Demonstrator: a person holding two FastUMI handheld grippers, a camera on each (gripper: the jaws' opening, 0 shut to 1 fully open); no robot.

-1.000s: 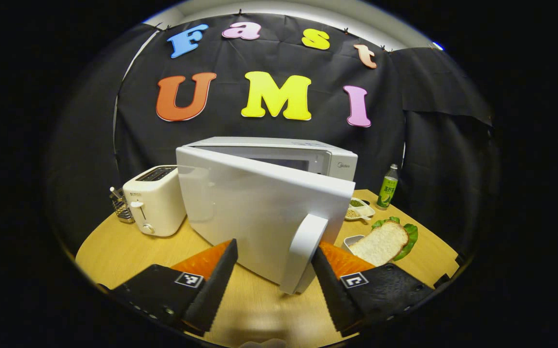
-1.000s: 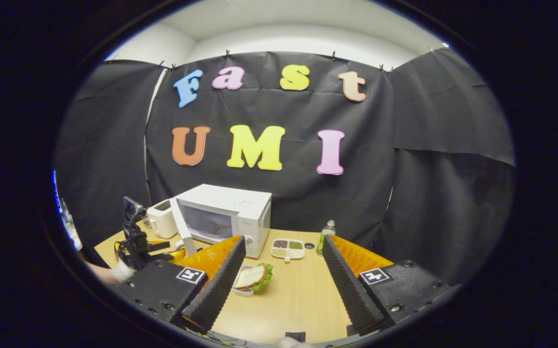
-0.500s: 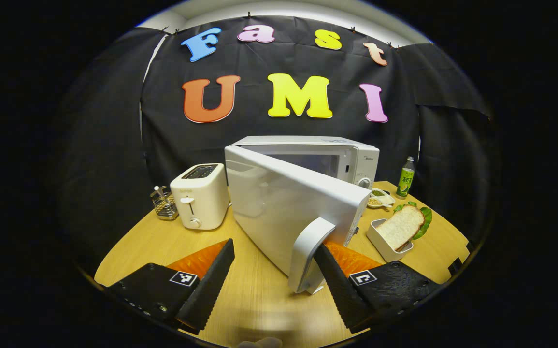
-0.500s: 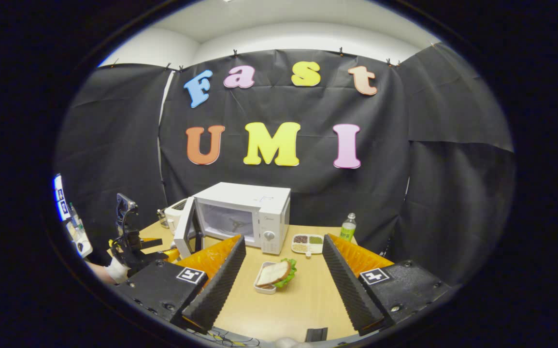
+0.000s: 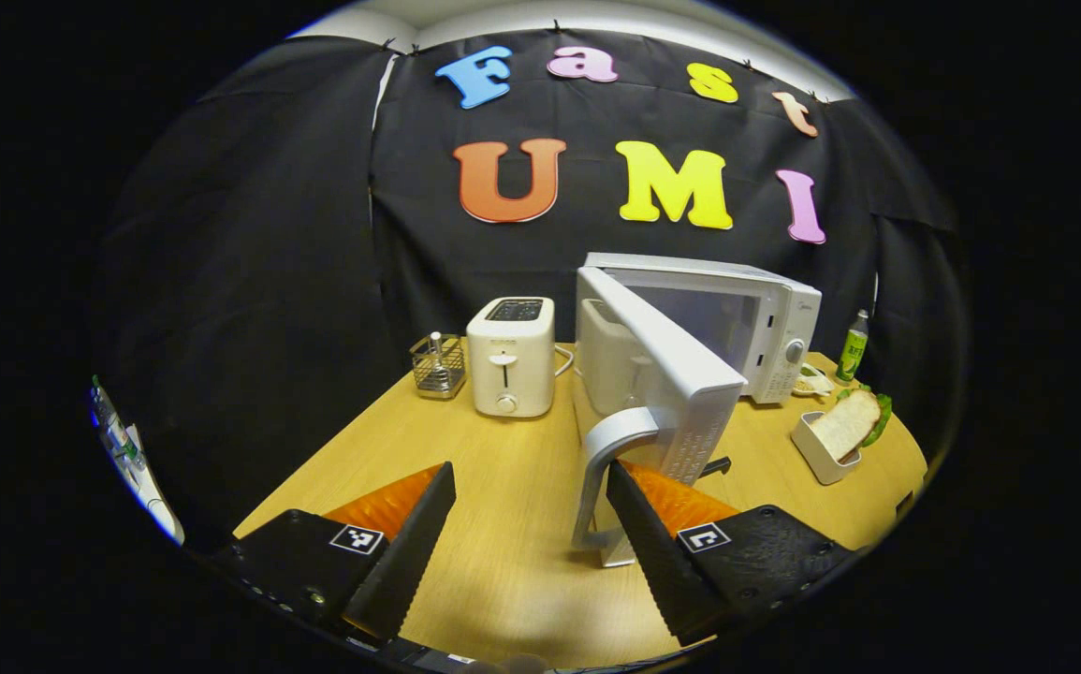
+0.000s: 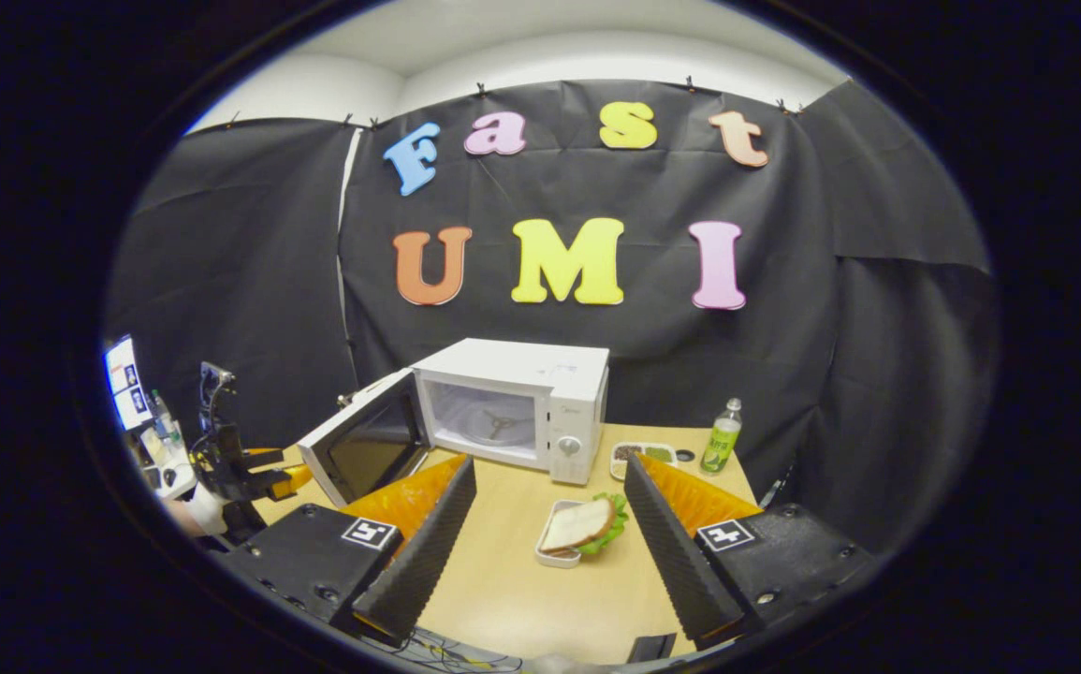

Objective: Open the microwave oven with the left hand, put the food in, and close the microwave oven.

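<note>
Left gripper view: on the wooden bench (image 5: 465, 468), the white microwave oven (image 5: 765, 318) stands with its door (image 5: 662, 374) swung wide, handle (image 5: 607, 468) just beside one finger of the left tool (image 5: 531, 534), spread wide and gripping nothing. Right gripper view: the sandwich (image 6: 582, 526) in its small tray (image 6: 549, 554) sits before the oven, between the right tool's (image 6: 547, 538) wide-spread fingers, untouched.
</note>
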